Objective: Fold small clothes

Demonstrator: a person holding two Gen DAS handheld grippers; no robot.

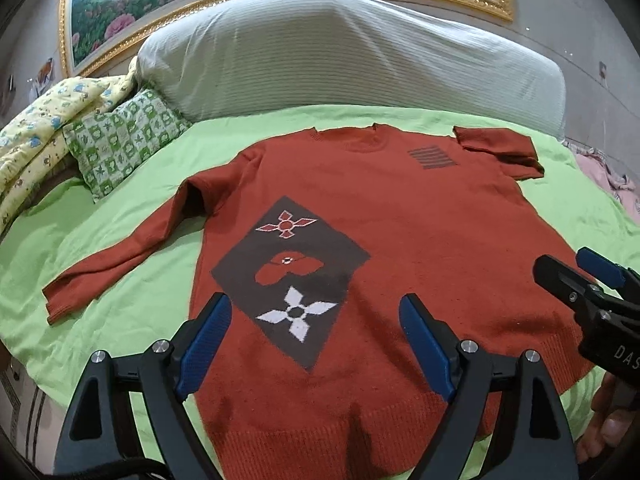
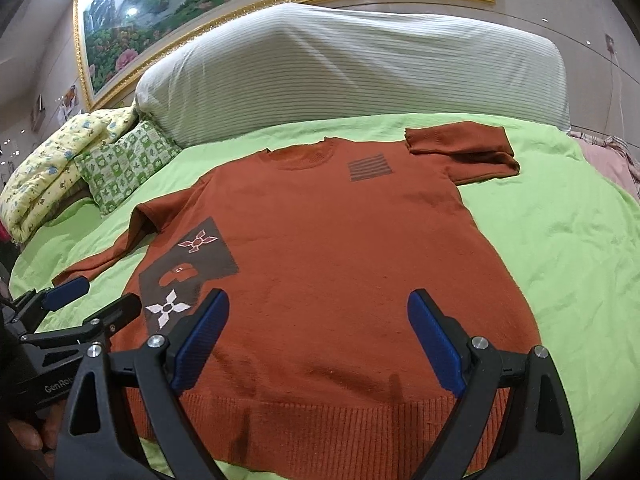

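The left gripper (image 1: 316,344) had matte black, triangular-cutout arms along the bottom of the frame, silver screws (image 1: 162,346) at the pivots, ribbed blue pads (image 1: 206,344) and a black cable (image 1: 104,470) at lower left. The right gripper (image 2: 318,340) matched it: black arms, round silver screws (image 2: 479,342), blue pads (image 2: 434,344). White lettering (image 2: 58,388) marked a black body at lower left.

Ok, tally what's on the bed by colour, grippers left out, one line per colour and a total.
Rust-orange: 1, the sweater
Green-and-white checked: 1, the small pillow
Pale yellow, printed: 1, the quilt
White ribbed: 1, the large cushion
Pink: 1, the cloth at the bed's edge
Total: 5
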